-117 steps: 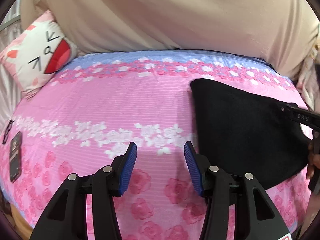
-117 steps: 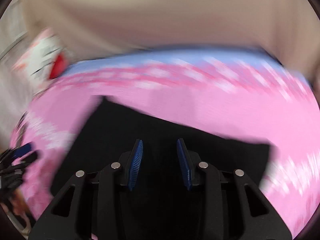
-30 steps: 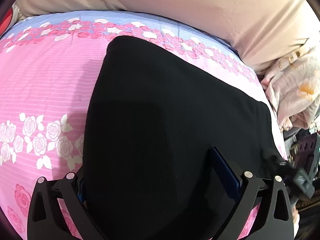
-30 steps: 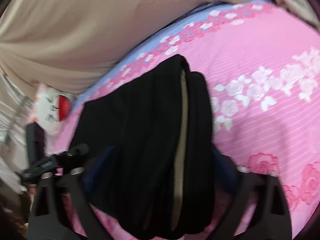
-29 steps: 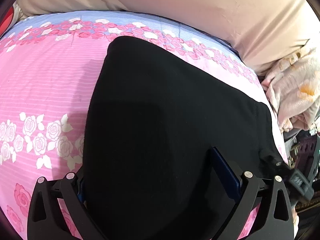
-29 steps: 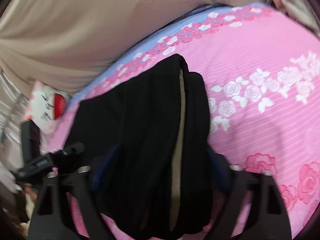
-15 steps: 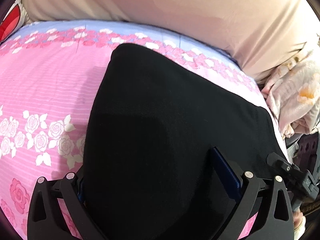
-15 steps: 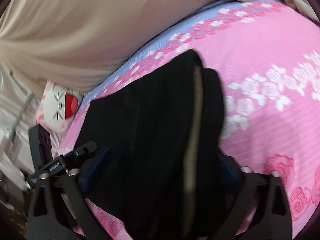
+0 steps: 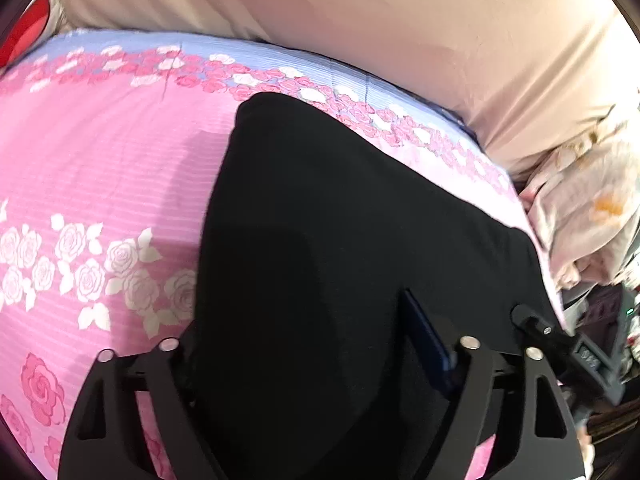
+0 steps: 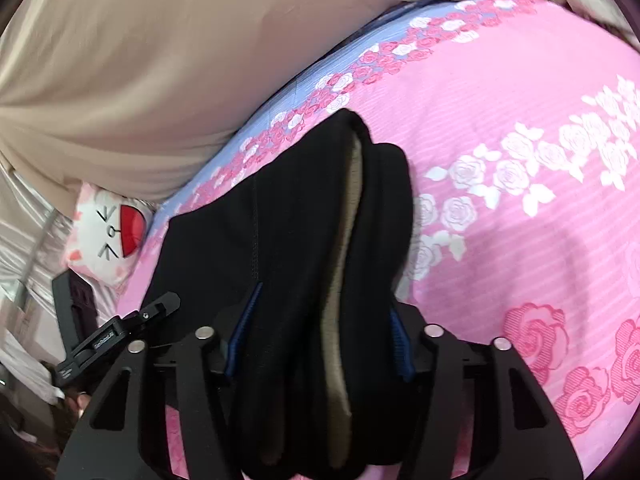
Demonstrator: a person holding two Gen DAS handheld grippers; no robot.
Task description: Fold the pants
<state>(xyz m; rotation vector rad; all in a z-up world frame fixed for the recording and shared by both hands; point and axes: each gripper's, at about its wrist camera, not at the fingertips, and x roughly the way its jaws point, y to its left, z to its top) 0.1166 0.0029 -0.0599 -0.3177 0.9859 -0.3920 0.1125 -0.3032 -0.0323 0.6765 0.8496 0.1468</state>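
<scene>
The black pants (image 9: pixel 340 240) are folded into a thick bundle held over the pink floral bed. My left gripper (image 9: pixel 304 344) is shut on the pants; its left finger is hidden under the cloth and one blue pad (image 9: pixel 426 336) shows. In the right wrist view the folded pants (image 10: pixel 304 240) show stacked layers with a tan inner band. My right gripper (image 10: pixel 320 336) is shut on this thick edge, blue pads (image 10: pixel 242 328) on either side. The other gripper's tip shows at the lower left of that view.
The pink rose bedsheet (image 9: pixel 100 184) has a blue border along the far side. A beige cover (image 9: pixel 400 20) lies behind it. A cat-face pillow (image 10: pixel 108 236) sits at the bed's head. A pale floral blanket (image 9: pixel 592 208) lies off the right edge.
Both grippers took hold of the folded pants earlier. Over the last second they keep their hold and the bundle has shifted slightly, with the views tilting a little.
</scene>
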